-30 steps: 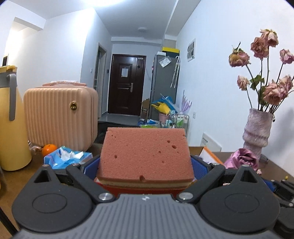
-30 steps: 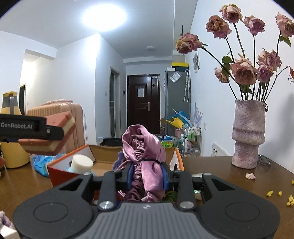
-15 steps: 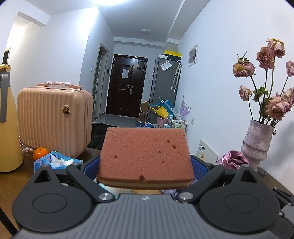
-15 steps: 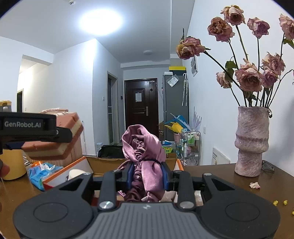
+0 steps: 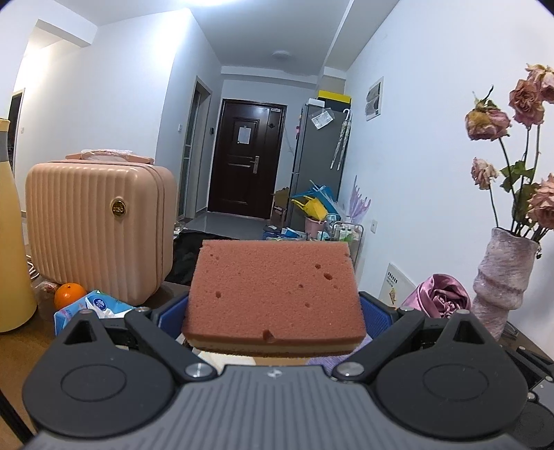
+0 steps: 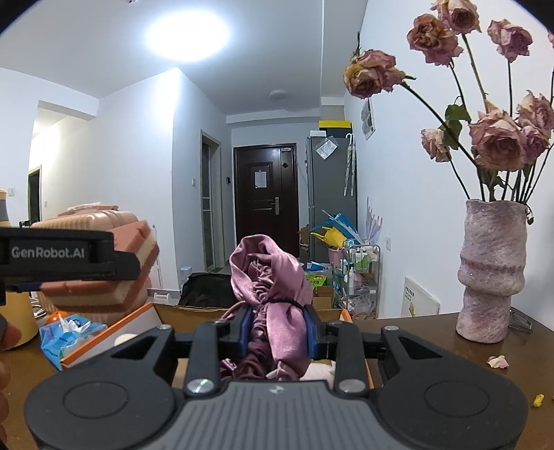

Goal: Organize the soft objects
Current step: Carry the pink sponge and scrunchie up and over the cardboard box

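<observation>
Pink sponge (image 5: 273,294) clamped in left claw (image 5: 273,311); mauve satin scrunchie (image 6: 273,294) pinched in right claw (image 6: 277,332), above orange-edged box (image 6: 104,332).

White walls and ceiling; ceiling light (image 6: 188,33) on. Dark door (image 5: 247,159) closes the hallway at twelve o'clock, grey fridge (image 5: 316,162) at one o'clock. Brown wooden tabletop (image 6: 432,332).

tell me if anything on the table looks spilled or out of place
Yes, by the vase on the right. A fallen pink petal and a small yellow crumb lie loose on the bare table, probably shed from the dried roses above. Nothing looks tipped over or wet.
</observation>
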### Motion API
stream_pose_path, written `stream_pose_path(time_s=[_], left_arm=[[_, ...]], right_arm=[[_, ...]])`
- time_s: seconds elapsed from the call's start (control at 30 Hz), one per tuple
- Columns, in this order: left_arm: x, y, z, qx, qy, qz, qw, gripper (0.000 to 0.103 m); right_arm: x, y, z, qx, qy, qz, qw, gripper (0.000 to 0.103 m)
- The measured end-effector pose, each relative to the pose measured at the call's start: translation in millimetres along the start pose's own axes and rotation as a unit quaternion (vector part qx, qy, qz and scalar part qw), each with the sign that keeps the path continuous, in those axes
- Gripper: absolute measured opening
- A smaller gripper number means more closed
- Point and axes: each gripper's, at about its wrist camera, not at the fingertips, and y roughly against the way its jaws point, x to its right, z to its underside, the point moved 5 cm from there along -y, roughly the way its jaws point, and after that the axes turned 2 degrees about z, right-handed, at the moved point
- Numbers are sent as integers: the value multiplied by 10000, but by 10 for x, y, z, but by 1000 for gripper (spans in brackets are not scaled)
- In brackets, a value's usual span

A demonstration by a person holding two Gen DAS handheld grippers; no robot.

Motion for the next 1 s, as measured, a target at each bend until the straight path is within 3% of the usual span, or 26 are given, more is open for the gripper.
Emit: stream_pose_path(time_s=[1.0], left_arm=[[10,-797,190,-441,-430,-314,9976,99]], right_arm=[[72,-720,-14,-413,-8,232,9989,30]])
